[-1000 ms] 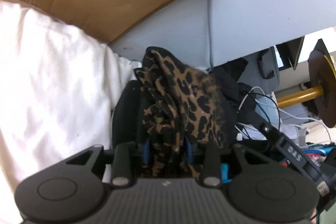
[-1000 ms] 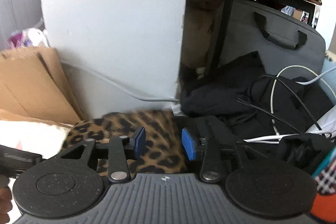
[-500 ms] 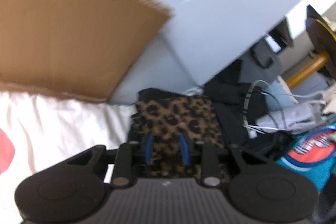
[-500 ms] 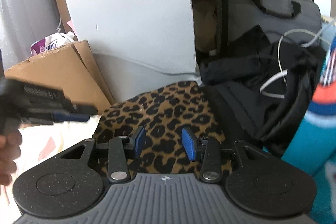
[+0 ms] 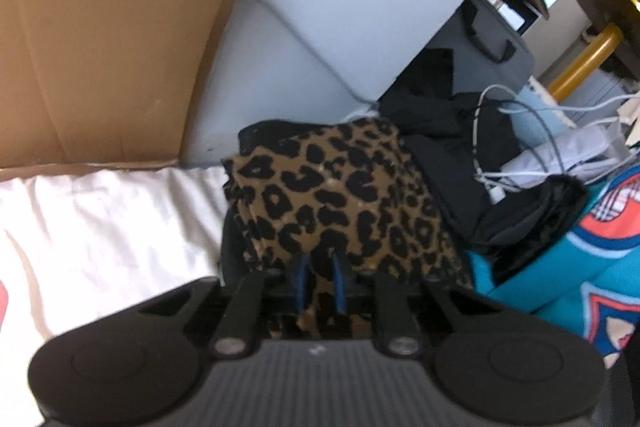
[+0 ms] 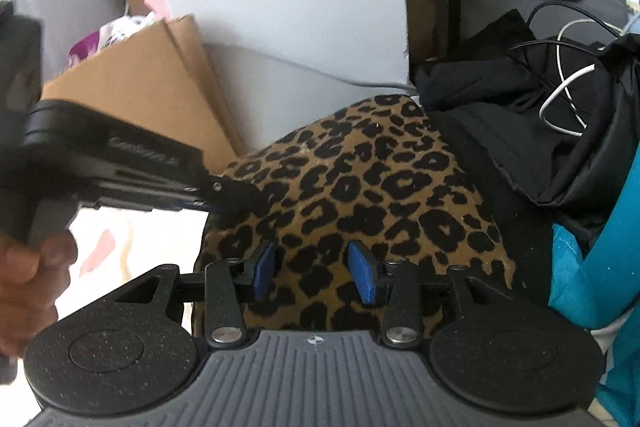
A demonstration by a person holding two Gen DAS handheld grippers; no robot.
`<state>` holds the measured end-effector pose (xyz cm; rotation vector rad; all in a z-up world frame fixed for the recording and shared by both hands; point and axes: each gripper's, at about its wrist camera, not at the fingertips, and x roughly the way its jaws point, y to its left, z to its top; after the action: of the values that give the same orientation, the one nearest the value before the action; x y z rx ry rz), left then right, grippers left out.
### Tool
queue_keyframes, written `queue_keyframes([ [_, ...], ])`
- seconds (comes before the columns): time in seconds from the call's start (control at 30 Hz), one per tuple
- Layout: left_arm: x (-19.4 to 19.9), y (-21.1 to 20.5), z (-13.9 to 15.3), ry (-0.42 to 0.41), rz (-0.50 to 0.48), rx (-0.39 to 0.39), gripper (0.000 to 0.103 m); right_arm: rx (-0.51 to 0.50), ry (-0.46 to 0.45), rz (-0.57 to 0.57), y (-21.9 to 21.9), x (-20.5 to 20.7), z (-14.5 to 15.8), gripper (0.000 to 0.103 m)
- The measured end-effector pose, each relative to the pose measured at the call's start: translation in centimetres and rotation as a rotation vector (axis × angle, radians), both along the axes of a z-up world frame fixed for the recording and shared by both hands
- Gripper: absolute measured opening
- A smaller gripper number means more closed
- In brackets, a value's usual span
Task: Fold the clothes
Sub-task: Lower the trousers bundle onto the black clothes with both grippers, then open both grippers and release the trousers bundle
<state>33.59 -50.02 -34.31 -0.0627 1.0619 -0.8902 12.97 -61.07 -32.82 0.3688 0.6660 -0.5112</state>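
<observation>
Leopard-print garment (image 5: 340, 195) lies folded ahead; left hand-held gripper (image 5: 320, 287) is closing on its near edge, right hand-held gripper (image 6: 316, 277) hovers half-open, opening, above it.

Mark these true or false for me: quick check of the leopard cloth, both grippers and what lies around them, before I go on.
1. The leopard cloth lies folded, partly on a black garment. True.
2. The left gripper is wide open and clear of the cloth. False: its jaws are closing, with leopard fabric between them.
3. The right gripper is clamped on a white cable. False: its jaws stand apart over the leopard cloth; the white cable lies on the black garment, further right.
4. Cardboard leans against the wall behind the white sheet. True.
5. A teal garment lies right of the leopard cloth. True.
</observation>
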Motion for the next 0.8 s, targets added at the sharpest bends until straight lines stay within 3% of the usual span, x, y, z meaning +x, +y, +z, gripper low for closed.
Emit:
queue_keyframes([
  [0.17,-0.5,0.6,0.9,-0.009,0.004,0.043,0.011,-0.008,0.008,-0.019,0.1,-1.7,0.0,0.049],
  [0.47,-3.1,0.3,4.3,-0.023,-0.099,0.008,0.011,0.017,-0.045,-0.148,-1.2,-7.0,1.1,0.049],
  [0.67,-5.6,0.4,2.9,-0.008,-0.067,-0.019,0.011,0.068,-0.039,-0.208,-1.2,-8.0,-0.1,0.049],
  [0.8,-7.0,0.7,1.1,-0.009,-0.071,0.032,0.011,0.05,0.006,-0.218,-0.9,-8.2,-0.8,0.048],
])
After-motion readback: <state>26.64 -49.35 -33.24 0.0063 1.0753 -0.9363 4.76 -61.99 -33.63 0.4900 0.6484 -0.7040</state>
